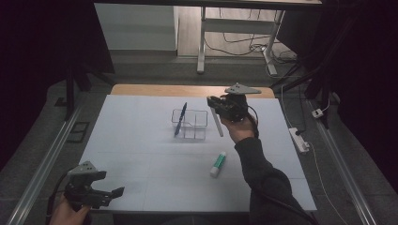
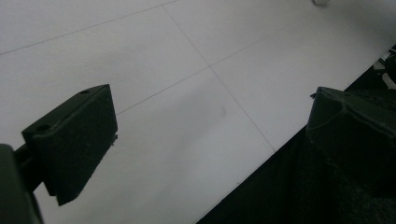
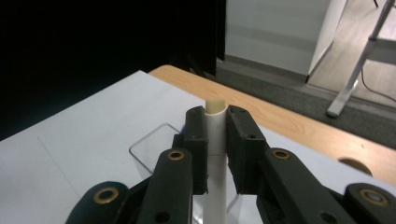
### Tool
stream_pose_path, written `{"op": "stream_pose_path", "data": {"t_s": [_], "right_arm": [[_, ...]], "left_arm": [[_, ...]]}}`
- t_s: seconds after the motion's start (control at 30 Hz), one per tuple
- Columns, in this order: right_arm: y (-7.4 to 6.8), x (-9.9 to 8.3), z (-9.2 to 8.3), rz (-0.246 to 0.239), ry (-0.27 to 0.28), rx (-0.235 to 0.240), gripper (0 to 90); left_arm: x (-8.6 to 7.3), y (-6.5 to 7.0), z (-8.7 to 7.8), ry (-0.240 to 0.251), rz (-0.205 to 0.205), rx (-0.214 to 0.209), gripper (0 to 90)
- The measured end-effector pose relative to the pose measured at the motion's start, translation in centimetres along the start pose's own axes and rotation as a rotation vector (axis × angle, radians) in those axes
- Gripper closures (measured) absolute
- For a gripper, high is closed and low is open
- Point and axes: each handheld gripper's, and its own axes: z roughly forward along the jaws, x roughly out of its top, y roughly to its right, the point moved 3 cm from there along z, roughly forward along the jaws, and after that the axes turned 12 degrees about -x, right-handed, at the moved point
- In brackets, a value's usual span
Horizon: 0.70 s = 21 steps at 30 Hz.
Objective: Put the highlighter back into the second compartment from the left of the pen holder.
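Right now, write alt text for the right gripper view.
The right hand-held gripper clamps a white pen upright between its black jaws. Behind it, a clear organizer stands on the white table.

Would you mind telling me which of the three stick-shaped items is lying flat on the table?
The green-capped glue stick; the blue pen stands in the clear organizer, and the right gripper holds the white stick.
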Motion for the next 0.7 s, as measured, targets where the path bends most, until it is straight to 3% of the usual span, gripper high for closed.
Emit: {"op": "stream_pose_path", "data": {"t_s": [0.47,0.7], "right_arm": [[-2.3,2.1,4.0,-0.015,0.133,0.056,79.2],[-3.1,2.1,6.1,-0.009,0.156,0.075,79.1]], "left_arm": [[0.0,0.0,0.0,0.001,0.002,-0.001,2.2],[-0.1,0.0,-0.1,-0.001,0.003,-0.005,2.3]]}}
